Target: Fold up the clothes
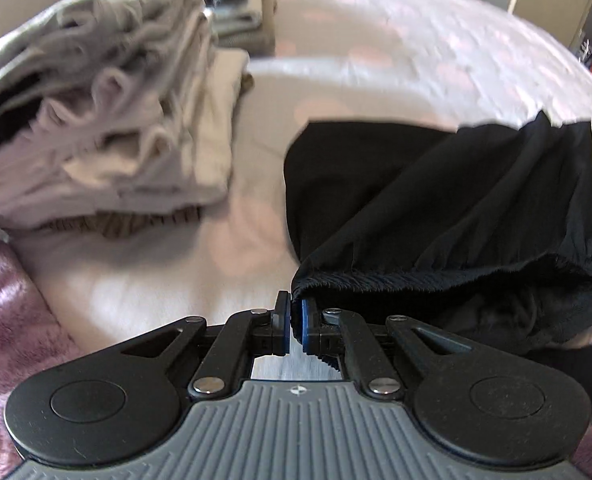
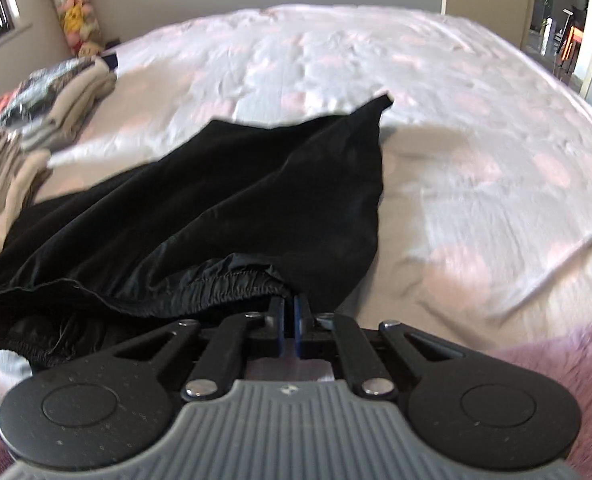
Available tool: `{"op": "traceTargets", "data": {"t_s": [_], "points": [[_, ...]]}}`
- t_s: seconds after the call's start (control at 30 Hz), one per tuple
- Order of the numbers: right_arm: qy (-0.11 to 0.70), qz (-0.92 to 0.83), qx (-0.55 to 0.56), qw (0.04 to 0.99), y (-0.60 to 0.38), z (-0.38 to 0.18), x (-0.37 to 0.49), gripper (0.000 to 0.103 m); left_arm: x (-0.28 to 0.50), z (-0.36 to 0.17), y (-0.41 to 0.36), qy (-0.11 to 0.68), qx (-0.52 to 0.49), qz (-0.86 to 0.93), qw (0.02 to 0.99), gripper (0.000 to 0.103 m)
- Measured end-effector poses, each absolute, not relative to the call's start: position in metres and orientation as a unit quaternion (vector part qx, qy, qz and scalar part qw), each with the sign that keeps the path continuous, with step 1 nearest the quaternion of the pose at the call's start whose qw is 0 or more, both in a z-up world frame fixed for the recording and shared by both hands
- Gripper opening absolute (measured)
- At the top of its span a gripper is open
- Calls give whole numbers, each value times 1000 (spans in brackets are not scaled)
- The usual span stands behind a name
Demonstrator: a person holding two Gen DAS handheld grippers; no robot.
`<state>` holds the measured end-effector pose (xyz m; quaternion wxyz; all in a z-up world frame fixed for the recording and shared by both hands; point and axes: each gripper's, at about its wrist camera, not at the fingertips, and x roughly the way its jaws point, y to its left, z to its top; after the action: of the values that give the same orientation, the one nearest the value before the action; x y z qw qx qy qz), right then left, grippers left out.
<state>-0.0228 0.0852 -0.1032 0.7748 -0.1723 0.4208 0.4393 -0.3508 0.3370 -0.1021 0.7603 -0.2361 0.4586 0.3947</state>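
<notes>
Both grippers pinch the black shorts by the waistband, held up over the bed for a fold.

Left wrist view: left gripper (image 1: 294, 322) clamped on waistband corner of black shorts (image 1: 436, 208); folded pile (image 1: 107, 128) left of shorts, likely finished items. Right wrist view: right gripper (image 2: 289, 318) fingers together on the elastic band; shorts' legs trail onto pale bed sheet (image 2: 476, 160); purple blanket (image 2: 556, 360) nearer than shorts; doorway (image 2: 568, 28) beyond.

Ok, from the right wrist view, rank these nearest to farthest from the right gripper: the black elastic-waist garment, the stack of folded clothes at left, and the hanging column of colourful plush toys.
1. Black elastic-waist garment: pinched at its waistband in the right gripper.
2. Stack of folded clothes: on the bed, far left.
3. Hanging column of colourful plush toys: in the wall corner, upper left, beyond the bed.
</notes>
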Motion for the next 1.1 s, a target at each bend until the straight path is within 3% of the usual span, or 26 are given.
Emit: {"op": "traceTargets", "data": {"t_s": [0.3,0.4,0.5,0.83,1.1], "points": [[433,433,-202,764,70,-114,-33,15,-352,-110,329,468,-225,383,764,5],[432,437,-209,761,73,-113,-36,24,-352,-108,327,469,-214,382,767,15],[426,442,-224,757,77,-112,-41,26,-351,-105,324,466,-202,381,773,16],[418,446,-323,723,99,-128,-48,30,-343,-109,318,494,-170,352,777,17],[427,433,-334,720,112,-144,-40,29,-341,-116,321,491,-151,358,780,17]]}}
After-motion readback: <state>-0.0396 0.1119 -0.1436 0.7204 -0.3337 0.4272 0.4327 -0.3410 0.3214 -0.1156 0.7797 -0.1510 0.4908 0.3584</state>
